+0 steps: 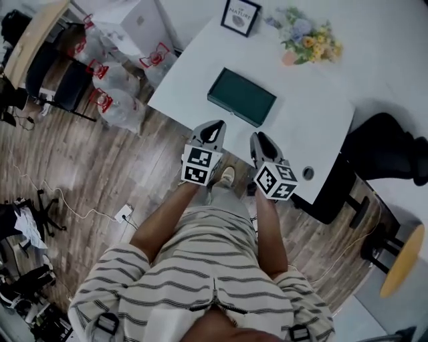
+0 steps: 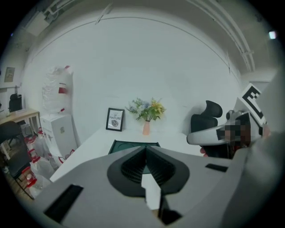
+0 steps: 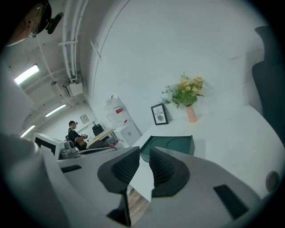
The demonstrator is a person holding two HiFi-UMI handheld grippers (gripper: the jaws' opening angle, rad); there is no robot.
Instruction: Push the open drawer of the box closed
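A flat dark green box [image 1: 242, 97] lies on the white table [image 1: 321, 113], in its near half. It also shows in the left gripper view [image 2: 119, 146] and the right gripper view [image 3: 171, 144], where its top has round hollows. From these angles I cannot make out its drawer. Both grippers hover side by side over the table's near edge, short of the box. My left gripper [image 1: 212, 128] [image 2: 145, 151] has its pads meeting, with nothing between them. A narrow gap separates the pads of my right gripper [image 1: 262, 140] [image 3: 143, 153], and nothing is in it.
A framed picture [image 1: 240, 17] and a vase of flowers [image 1: 307, 41] stand at the table's far side. A black office chair [image 1: 388, 153] and a wooden stool [image 1: 404, 260] are to the right. Clear plastic bags with red handles [image 1: 120, 100] sit on the floor at left.
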